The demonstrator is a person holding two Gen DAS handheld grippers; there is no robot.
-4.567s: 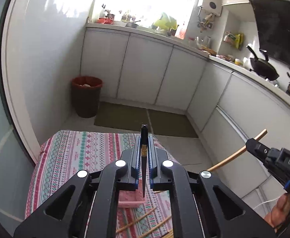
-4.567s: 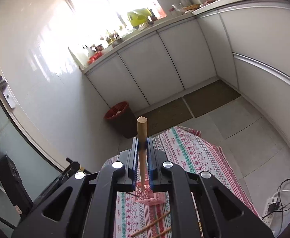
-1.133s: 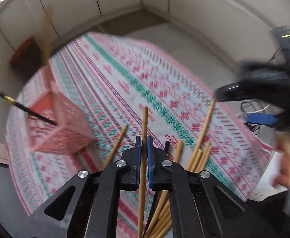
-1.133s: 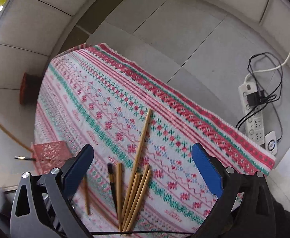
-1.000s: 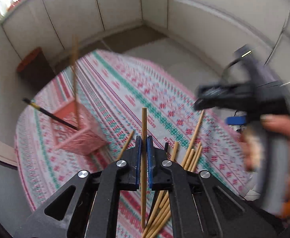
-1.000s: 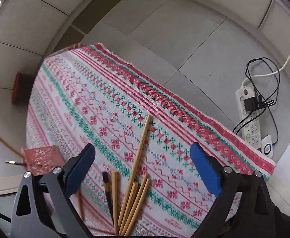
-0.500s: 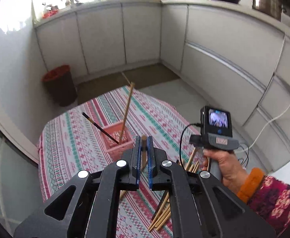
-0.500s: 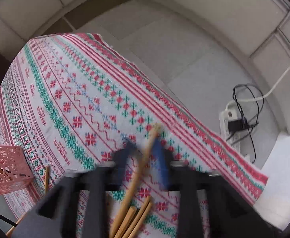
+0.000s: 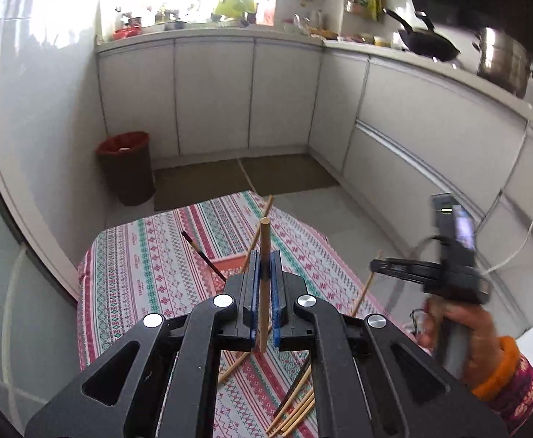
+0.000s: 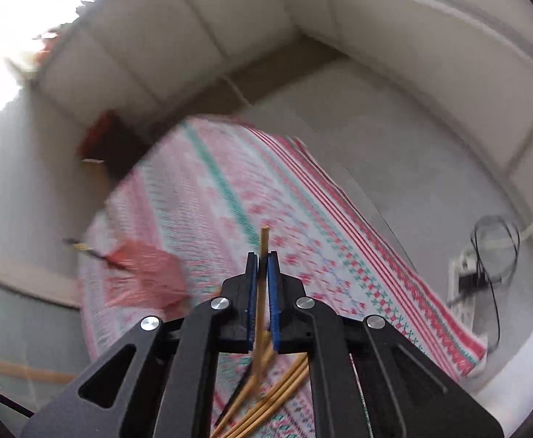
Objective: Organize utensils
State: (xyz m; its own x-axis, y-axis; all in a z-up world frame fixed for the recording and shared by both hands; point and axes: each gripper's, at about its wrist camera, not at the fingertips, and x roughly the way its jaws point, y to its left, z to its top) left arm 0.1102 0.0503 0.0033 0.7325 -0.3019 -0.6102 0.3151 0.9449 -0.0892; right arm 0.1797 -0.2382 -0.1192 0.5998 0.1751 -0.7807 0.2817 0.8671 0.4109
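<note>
Now both grippers carry chopsticks
Left gripper point(image 9: 263, 262) pinches a wooden chopstick point(image 9: 264, 252) upright above the pink basket point(image 9: 226, 273); right gripper point(image 10: 262, 262) pinches another chopstick point(image 10: 264, 255).

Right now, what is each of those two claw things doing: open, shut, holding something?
Left gripper: shut on a wooden chopstick.
Right gripper: shut on another wooden chopstick.

Left tongs point(image 9: 263, 268) clamp an upright wooden chopstick point(image 9: 264, 255) — pink basket point(image 9: 226, 272) just beyond, on the striped cloth point(image 9: 149, 266)
</note>
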